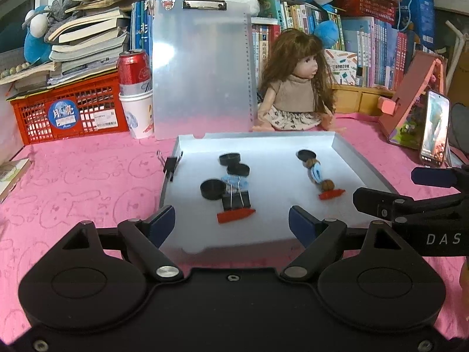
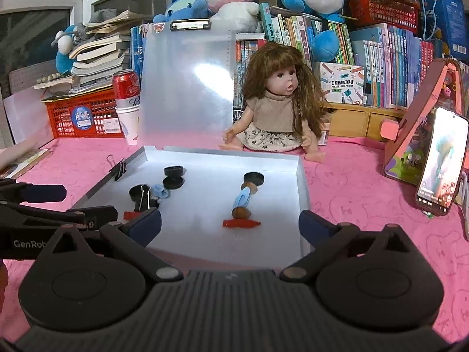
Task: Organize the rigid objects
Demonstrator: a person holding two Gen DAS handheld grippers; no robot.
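Note:
A shallow white box [image 1: 359, 161] lies open on the pink cloth, its translucent lid [image 1: 202, 67] standing upright behind it. On its left side sit three black caps [image 1: 213, 189], a blue piece, a black binder clip [image 1: 236, 201] and a red stick [image 1: 236, 215]. On the right lie a black cap [image 2: 253, 178], a blue clip [image 2: 241, 201], brown nuts and a second red stick [image 2: 241, 223]. My left gripper [image 1: 231, 223] is open at the box's near edge, gripping nothing. My right gripper [image 2: 230, 220] is open wide beside it, also holding nothing.
A small binder clip [image 1: 170, 165] hangs on the box's left rim. A doll [image 1: 296, 88] sits behind the box. At the left stand a red crate [image 1: 67, 111] and a can on a paper cup [image 1: 134, 88]. A phone [image 2: 442, 161] leans at the right, with books and plush toys behind.

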